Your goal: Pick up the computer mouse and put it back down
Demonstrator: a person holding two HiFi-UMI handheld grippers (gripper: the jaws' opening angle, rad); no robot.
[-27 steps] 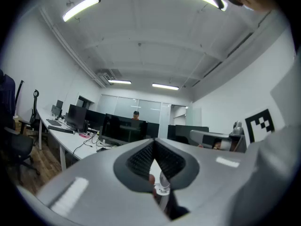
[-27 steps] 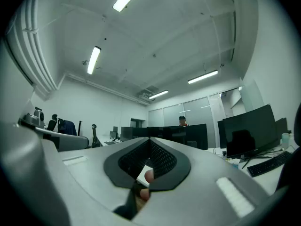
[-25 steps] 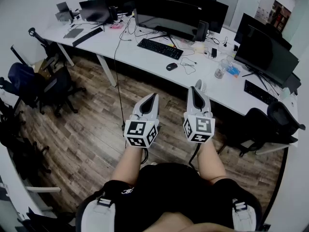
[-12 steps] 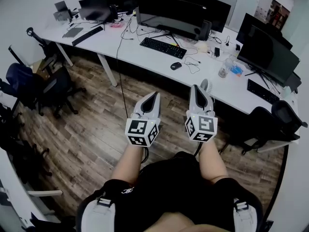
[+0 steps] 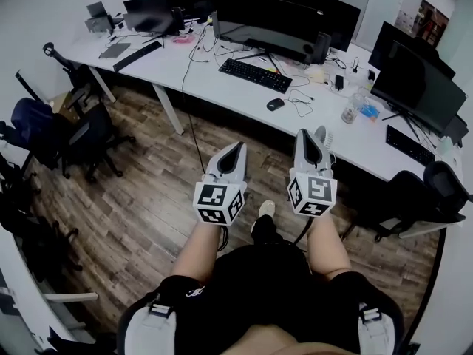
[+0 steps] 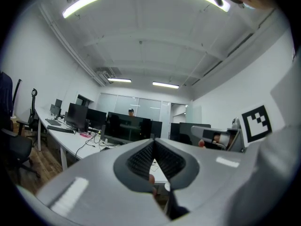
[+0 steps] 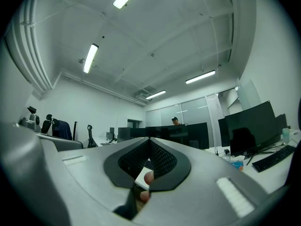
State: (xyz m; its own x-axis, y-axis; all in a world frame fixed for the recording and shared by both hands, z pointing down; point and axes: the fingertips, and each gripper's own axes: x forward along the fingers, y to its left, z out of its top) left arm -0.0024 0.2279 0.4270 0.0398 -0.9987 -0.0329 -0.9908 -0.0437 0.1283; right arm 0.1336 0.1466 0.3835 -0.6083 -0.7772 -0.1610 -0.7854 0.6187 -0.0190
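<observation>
Grey hand-held left gripper (image 5: pixel 233 154) and right gripper (image 5: pixel 307 143), both clamped shut, empty; stepping closer to the small black computer mouse (image 5: pixel 275 104) at twelve o'clock on the long white desk (image 5: pixel 222 80), still approaching.

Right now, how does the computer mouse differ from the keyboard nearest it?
The computer mouse is small and rounded; the keyboard is long and flat. The mouse lies nearer the front edge of the desk, the keyboard farther back. Both are dark and rest on the white desk.

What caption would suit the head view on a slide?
Left claw and right claw, both shut, held short of the black mouse on the white desk.
</observation>
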